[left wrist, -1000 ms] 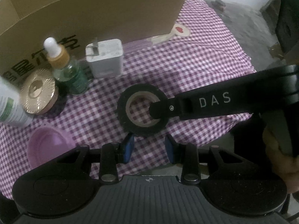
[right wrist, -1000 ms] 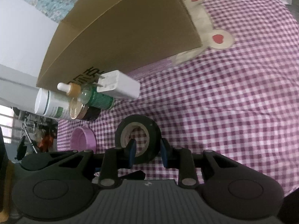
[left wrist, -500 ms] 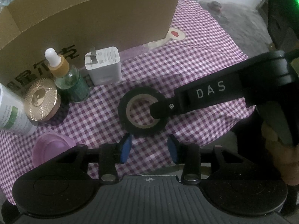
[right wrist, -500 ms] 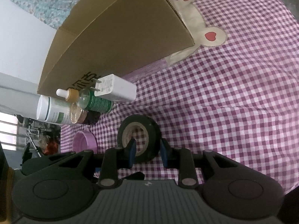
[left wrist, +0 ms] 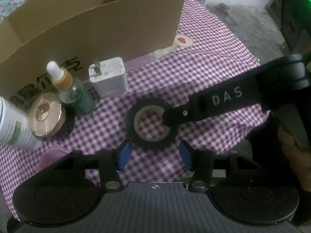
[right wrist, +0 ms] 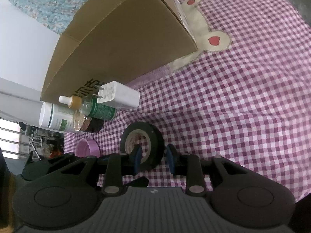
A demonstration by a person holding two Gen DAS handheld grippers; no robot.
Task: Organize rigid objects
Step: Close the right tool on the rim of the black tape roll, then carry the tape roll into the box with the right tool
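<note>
Change since a second ago: the left tool (left wrist: 153,155) has its jaws opening, the blue pads now stand wider apart; nothing sits between them, and the tape roll (left wrist: 150,124) lies just beyond their tips.
Unchanged: the right tool (right wrist: 152,159) keeps the same narrow gap as before, one pad inside the roll's hole and the other against its outer wall, pinching the right side of the ring.
Tape roll: black, with a brown core, on the checked cloth (left wrist: 194,81) covering the surface, near the front edge, well in front of the cardboard box (left wrist: 97,29).
Row by the box, left to right: white bottle (left wrist: 13,128), gold-lidded jar (left wrist: 45,115), dropper bottle (left wrist: 72,91), white charger (left wrist: 107,77) with its prongs up.
Pink dish (right wrist: 86,147): near left, partly hidden behind the left tool.
Left wrist view only: the right tool's black arm marked DAS reaching in from the right to the roll, and the hand (left wrist: 297,155) holding it.
Right wrist view only: the roll (right wrist: 142,145) tilted up on its edge between the pads, a flowered fabric (right wrist: 48,3) behind the box, and bear-ear patches with red hearts (right wrist: 213,40) on the cloth.
</note>
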